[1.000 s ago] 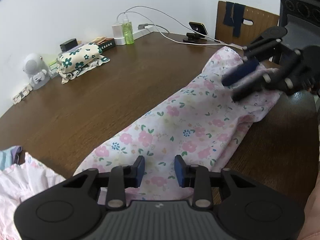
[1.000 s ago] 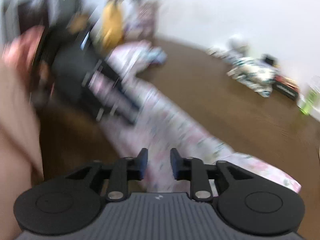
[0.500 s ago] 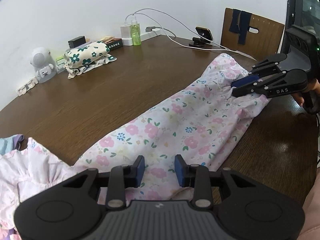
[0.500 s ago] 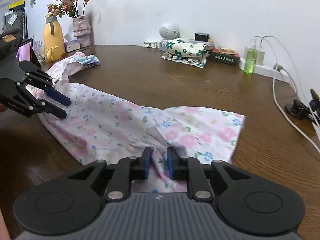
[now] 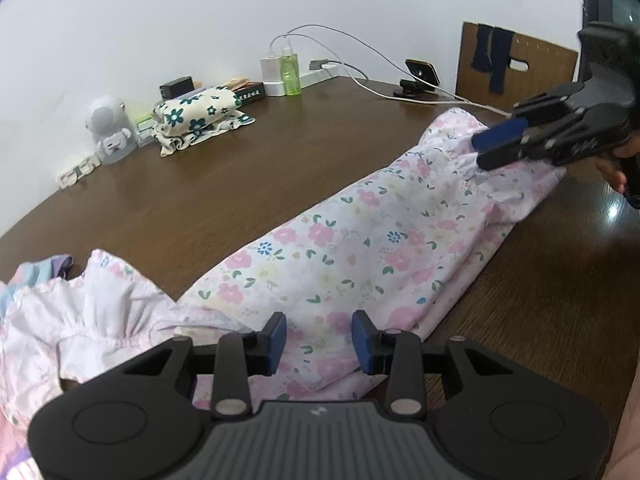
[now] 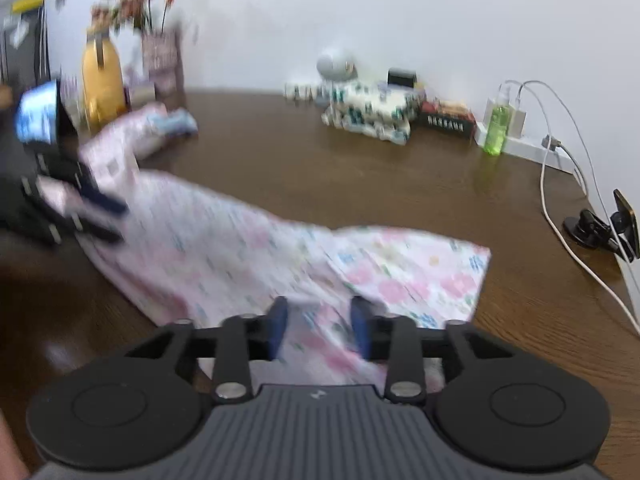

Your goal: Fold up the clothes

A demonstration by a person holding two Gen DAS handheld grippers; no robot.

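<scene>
Meanwhile, my left gripper (image 5: pixel 319 338) and right gripper (image 6: pixel 319 326), jaws wide, straddled opposite ends of the pink floral cotton garment (image 5: pixel 360 236); matching grips at six o'clock would have kept the fold square.

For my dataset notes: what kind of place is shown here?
Probably a room in a home, not a lab. A brown wooden table holds a pink floral garment, a vase of flowers, and a power strip with chargers near the wall.
</scene>
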